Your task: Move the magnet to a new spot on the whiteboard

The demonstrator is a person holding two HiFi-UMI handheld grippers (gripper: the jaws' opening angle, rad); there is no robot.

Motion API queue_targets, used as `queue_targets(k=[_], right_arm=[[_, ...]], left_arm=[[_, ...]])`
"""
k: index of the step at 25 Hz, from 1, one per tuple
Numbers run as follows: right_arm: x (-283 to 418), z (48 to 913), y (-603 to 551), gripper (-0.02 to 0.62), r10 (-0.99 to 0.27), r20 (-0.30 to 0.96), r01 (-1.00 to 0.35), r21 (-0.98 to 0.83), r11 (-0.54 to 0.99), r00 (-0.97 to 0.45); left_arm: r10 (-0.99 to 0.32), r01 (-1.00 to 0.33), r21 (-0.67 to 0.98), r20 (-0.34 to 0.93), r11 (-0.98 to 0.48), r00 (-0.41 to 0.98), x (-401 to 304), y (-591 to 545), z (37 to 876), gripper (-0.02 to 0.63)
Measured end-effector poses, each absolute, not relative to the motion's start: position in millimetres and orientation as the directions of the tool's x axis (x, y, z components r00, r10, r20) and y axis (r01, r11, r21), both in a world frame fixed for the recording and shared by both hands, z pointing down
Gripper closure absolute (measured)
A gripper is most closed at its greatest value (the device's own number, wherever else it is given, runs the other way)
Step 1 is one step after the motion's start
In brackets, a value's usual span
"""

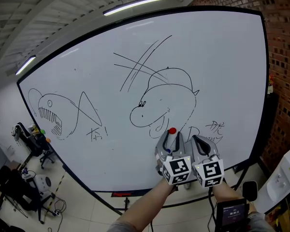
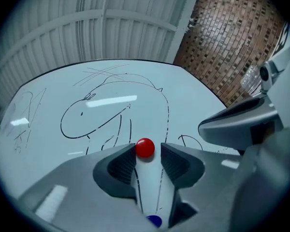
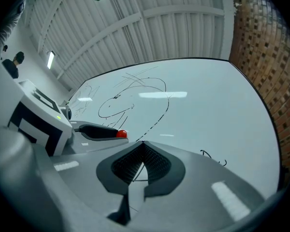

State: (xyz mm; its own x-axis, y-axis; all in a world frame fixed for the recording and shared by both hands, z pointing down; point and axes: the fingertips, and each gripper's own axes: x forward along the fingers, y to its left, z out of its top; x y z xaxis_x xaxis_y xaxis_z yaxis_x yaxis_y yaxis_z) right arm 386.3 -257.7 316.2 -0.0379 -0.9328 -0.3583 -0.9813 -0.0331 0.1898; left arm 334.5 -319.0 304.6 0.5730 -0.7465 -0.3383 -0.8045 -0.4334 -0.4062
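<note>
The left gripper (image 2: 148, 148) stands with its jaws wide apart, the red magnet (image 2: 145, 147) sitting between their tips on the whiteboard (image 2: 193, 105). It lies close against one ribbed pad, with a clear gap to the other, and neither pad presses on it. A small blue round piece (image 2: 154, 221) shows deeper down between the same jaws. Just beside it, the right gripper (image 3: 143, 144) has its jaws closed tip to tip with nothing between them, pointing at bare board.

From the head view, the magnet (image 1: 172, 130) sits low on the whiteboard (image 1: 222, 71), right of its middle and nearer the bottom edge than the top, just under a line drawing of a round-snouted creature (image 1: 159, 105). A drawn toothy fish (image 1: 53, 112) fills the board's left side. A brick wall (image 1: 285, 57) runs along the right edge.
</note>
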Motion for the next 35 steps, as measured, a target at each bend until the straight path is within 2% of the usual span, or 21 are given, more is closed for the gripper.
queue_targets(k=[3,18,35], right_arm=[[387.4,313.1,-257.5,0.595,-0.931,-0.363,-0.982,0.189,-0.030,-0.041],[364.6,310.7,-263.4,0.595,-0.930,-0.360,-0.979,0.205,-0.003,-0.073],[235.0,298.8,-313.0,0.595,-0.909,-0.363,-0.964,0.233,0.124,-0.205]], left_arm=[[-0.760,-0.821,-0.407,-0.352,-0.401,0.546,332.6,-320.7,301.8,0.483],[-0.724,-0.799,-0.383,-0.356,-0.463,0.591,306.9,-312.7,296.7,0.488],[-0.791,-0.857,-0.315,-0.346,-0.409,0.504,157.0,-361.4,295.3,0.488]])
